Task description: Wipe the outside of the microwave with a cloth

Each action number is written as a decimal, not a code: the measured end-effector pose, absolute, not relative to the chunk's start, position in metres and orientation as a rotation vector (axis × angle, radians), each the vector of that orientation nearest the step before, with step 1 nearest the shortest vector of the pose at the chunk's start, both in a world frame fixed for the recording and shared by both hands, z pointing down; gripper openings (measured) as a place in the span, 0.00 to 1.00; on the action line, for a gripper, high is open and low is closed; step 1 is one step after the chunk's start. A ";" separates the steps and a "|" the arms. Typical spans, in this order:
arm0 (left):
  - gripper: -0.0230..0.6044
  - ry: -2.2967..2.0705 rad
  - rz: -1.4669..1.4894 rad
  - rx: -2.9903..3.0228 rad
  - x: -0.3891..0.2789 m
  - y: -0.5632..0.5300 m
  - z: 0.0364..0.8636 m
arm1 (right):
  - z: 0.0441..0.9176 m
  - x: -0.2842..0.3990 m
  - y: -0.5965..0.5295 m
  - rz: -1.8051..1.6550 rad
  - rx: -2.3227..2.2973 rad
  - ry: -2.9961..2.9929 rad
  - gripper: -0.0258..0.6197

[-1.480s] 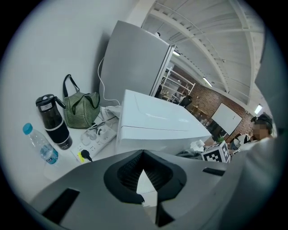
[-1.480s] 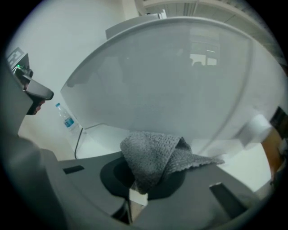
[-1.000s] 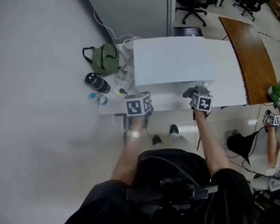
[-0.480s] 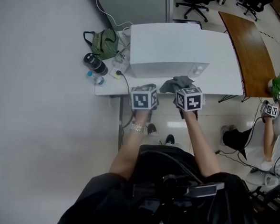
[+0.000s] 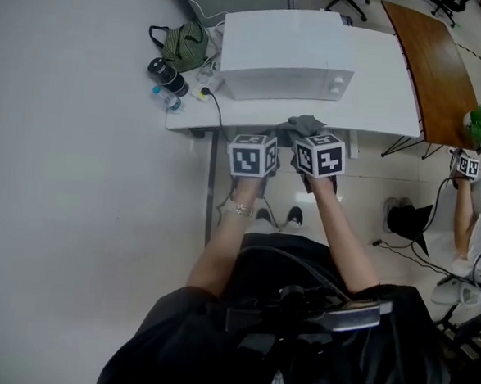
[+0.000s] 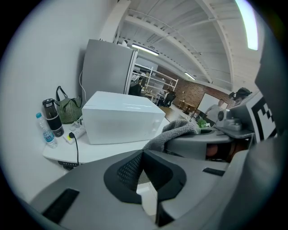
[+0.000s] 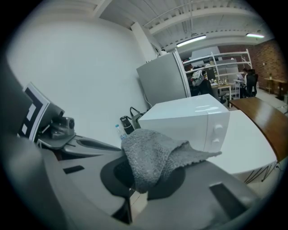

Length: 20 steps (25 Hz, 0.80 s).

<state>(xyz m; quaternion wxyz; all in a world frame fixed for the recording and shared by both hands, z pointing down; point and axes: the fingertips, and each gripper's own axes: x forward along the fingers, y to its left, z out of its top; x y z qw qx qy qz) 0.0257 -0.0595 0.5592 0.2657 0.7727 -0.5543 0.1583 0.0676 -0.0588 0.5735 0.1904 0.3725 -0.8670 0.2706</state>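
- Both grippers have drawn back from the white microwave (image 5: 283,55), which sits upper centre in the head view on a white table (image 5: 386,107). 1 second ago they were close up at its front.
- The right gripper (image 7: 135,177) is clamped on a grey cloth (image 7: 155,155). A fold is pinched between the jaws and the rest is bunched over them, centre frame in the right gripper view.
- The cloth now hangs near the table's front edge, apart from the microwave's door and knobs. 1 second ago it was by the lower right of that front.
- The left gripper (image 6: 143,173) has its jaws brought together with nothing between them, and is held just beside the right gripper.
- A green bag (image 5: 185,45), a dark flask (image 5: 168,75) and a small water bottle (image 5: 166,100) stand at the upper left of the head view, beside the microwave, as they did before.
- With contact broken, no wiping is under way. This looks like a pause between passes or the end of work on the front, with the top and sides probably still to do.
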 end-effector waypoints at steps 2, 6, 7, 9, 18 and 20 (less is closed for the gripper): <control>0.02 -1.494 0.430 2.097 0.023 -0.057 0.557 | 0.575 0.064 -0.052 0.745 1.050 -2.429 0.08; 0.02 -1.502 0.392 2.110 0.016 -0.057 0.544 | 0.574 0.066 -0.051 0.732 1.084 -2.404 0.08; 0.02 -1.503 0.390 2.113 0.013 -0.055 0.543 | 0.573 0.064 -0.049 0.735 1.088 -2.406 0.08; 0.02 -1.503 0.397 2.116 0.008 -0.051 0.544 | 0.572 0.058 -0.044 0.750 1.088 -2.415 0.08; 0.03 -1.489 0.375 2.163 0.008 -0.050 0.531 | 0.558 0.053 -0.040 0.745 1.102 -2.451 0.08; 0.02 -1.486 0.372 2.175 0.009 -0.050 0.528 | 0.555 0.052 -0.041 0.741 1.107 -2.457 0.08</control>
